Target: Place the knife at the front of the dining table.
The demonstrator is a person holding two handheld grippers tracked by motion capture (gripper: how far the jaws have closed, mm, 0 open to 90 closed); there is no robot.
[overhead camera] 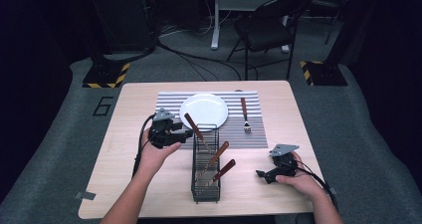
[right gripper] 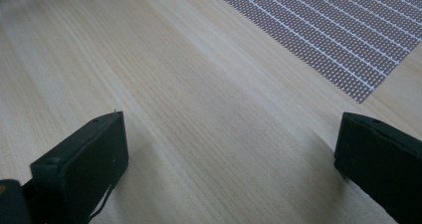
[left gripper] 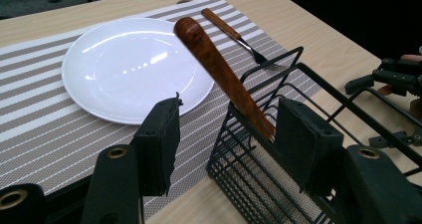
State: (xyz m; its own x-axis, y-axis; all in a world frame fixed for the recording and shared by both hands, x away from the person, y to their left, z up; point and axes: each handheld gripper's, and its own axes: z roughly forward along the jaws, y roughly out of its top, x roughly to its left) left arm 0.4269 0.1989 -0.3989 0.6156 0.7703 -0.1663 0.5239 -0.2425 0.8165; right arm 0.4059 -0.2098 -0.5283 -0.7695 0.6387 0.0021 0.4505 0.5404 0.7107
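Observation:
A black wire basket (overhead camera: 205, 184) stands at the table's middle front, and three wood-handled utensils lean out of it. My left gripper (overhead camera: 186, 133) is open just left of the farthest handle (overhead camera: 192, 126). In the left gripper view that handle (left gripper: 219, 69) rises between and beyond the open jaws (left gripper: 229, 122), over the basket's rim (left gripper: 271, 67). A white plate (overhead camera: 203, 109) and a fork (overhead camera: 245, 117) lie on a striped placemat (overhead camera: 251, 134). My right gripper (overhead camera: 262, 174) hovers open, low over bare wood (right gripper: 199, 109), with nothing between its jaws.
The two nearer handles (overhead camera: 219, 152) (overhead camera: 225, 168) stick out toward the right of the basket. The placemat's corner (right gripper: 348, 40) lies ahead of my right gripper. A folding chair (overhead camera: 263, 30) and cables sit on the floor beyond the table.

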